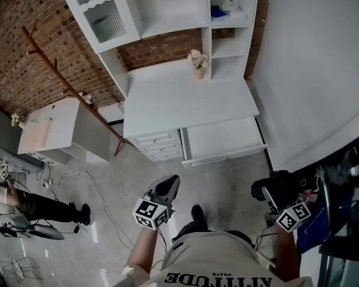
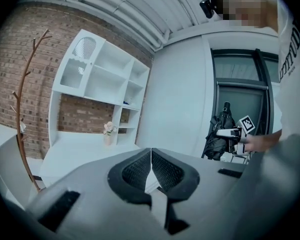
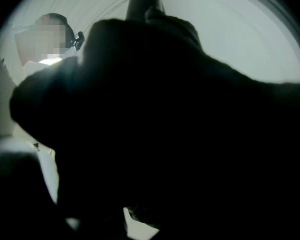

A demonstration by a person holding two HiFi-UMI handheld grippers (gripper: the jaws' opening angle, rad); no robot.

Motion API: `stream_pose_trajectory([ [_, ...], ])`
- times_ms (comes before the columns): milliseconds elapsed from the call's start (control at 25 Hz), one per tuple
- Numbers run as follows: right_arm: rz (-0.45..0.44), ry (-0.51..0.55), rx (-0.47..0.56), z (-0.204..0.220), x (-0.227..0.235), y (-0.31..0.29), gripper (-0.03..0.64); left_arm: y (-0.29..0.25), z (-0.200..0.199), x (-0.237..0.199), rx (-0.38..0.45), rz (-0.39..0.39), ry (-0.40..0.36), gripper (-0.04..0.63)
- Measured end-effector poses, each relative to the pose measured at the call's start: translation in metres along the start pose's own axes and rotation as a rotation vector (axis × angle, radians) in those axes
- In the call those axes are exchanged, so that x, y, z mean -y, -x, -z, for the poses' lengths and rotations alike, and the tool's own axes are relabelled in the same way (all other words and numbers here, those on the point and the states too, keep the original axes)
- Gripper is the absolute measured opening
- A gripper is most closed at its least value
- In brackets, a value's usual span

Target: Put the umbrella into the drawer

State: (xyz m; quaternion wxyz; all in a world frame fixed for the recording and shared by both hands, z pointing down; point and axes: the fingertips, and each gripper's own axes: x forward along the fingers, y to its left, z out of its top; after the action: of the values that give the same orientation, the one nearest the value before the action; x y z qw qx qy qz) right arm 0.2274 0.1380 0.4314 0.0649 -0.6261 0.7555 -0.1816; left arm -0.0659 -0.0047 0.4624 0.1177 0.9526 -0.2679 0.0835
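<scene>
A folded black umbrella (image 1: 274, 185) hangs at the right, above the floor, with my right gripper (image 1: 274, 200) shut on it. In the left gripper view the umbrella (image 2: 216, 134) stands upright in that gripper's white jaws. It fills the right gripper view as a dark mass (image 3: 160, 124) that hides the jaws. The white desk (image 1: 185, 97) stands ahead with its wide drawer (image 1: 224, 155) pulled open and nothing in it. My left gripper (image 1: 169, 183) is shut and holds nothing, low in front of the desk; its pads (image 2: 140, 170) meet.
Three small closed drawers (image 1: 158, 143) sit left of the open one. A flower vase (image 1: 197, 63) stands on the desktop. A wooden coat rack (image 1: 54, 70) and a white side cabinet (image 1: 48, 127) are at the left. Cables (image 1: 84, 178) and a person's legs (image 1: 42, 207) lie on the floor.
</scene>
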Motion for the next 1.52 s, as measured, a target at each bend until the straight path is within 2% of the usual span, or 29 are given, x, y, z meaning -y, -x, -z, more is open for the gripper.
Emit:
stream_pose_trajectory([
  [480, 0.056, 0.021, -0.035, -0.006, -0.007, -0.07, 0.281, -0.033, -0.007, -0.08, -0.013, 0.05, 0.007, 0.028],
  [1000, 0.019, 0.02, -0.077, 0.004, -0.01, -0.121, 0.279, -0.035, -0.012, -0.114, -0.01, 0.03, 0.0, 0.028],
  [1120, -0.009, -0.005, -0.082, 0.006, -0.005, -0.135, 0.279, -0.037, -0.012, -0.12, -0.009, -0.001, 0.017, 0.028],
  [1400, -0.151, -0.004, -0.149, 0.012, 0.015, -0.188, 0.276, -0.055, -0.009, -0.126, -0.012, -0.077, 0.042, 0.028],
  [1520, -0.205, 0.043, -0.206, 0.01, 0.021, -0.215, 0.276, -0.063, -0.012, -0.129, -0.007, -0.124, 0.069, 0.028],
])
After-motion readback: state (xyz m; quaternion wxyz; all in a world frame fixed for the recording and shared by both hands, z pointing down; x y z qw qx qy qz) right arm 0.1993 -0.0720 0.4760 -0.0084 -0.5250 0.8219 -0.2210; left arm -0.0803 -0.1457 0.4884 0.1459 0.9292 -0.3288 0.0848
